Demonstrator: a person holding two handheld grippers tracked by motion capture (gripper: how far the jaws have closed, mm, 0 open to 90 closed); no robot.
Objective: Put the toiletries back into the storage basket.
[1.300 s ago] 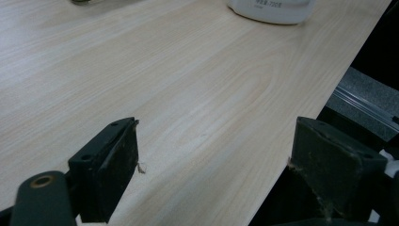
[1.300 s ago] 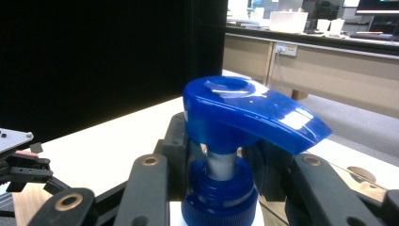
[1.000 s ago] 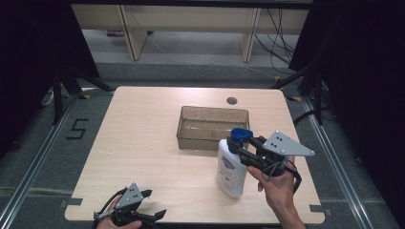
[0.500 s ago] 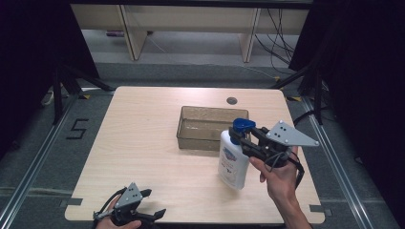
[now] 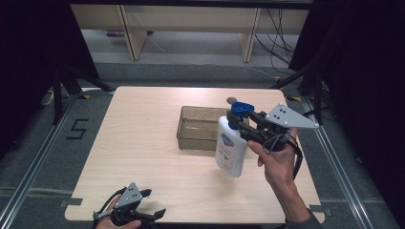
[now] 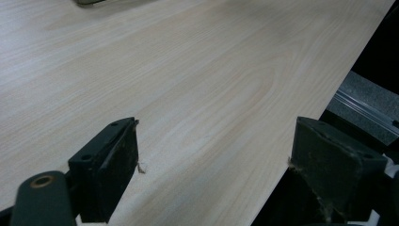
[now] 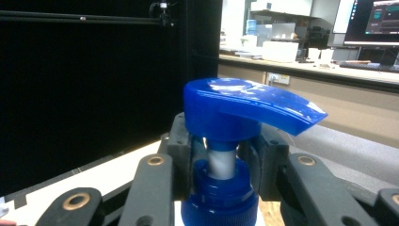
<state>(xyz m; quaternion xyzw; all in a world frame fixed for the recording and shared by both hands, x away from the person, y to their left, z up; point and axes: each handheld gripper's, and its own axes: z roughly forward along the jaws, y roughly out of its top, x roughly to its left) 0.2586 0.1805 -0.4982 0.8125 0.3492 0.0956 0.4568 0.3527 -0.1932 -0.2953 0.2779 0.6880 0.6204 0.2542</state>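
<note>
high view: our right gripper carries the pump bottle beside the tray. left gripper view: jaws wide apart, empty. right gripper view: jaws clamp the neck under the pump head; we judge lowering into the tray comes next.

Bare table left and front — only the tray obstructs mid-table.

High view looking down on whole table, left gripper view skimming same tabletop, right gripper view facing outward
</note>
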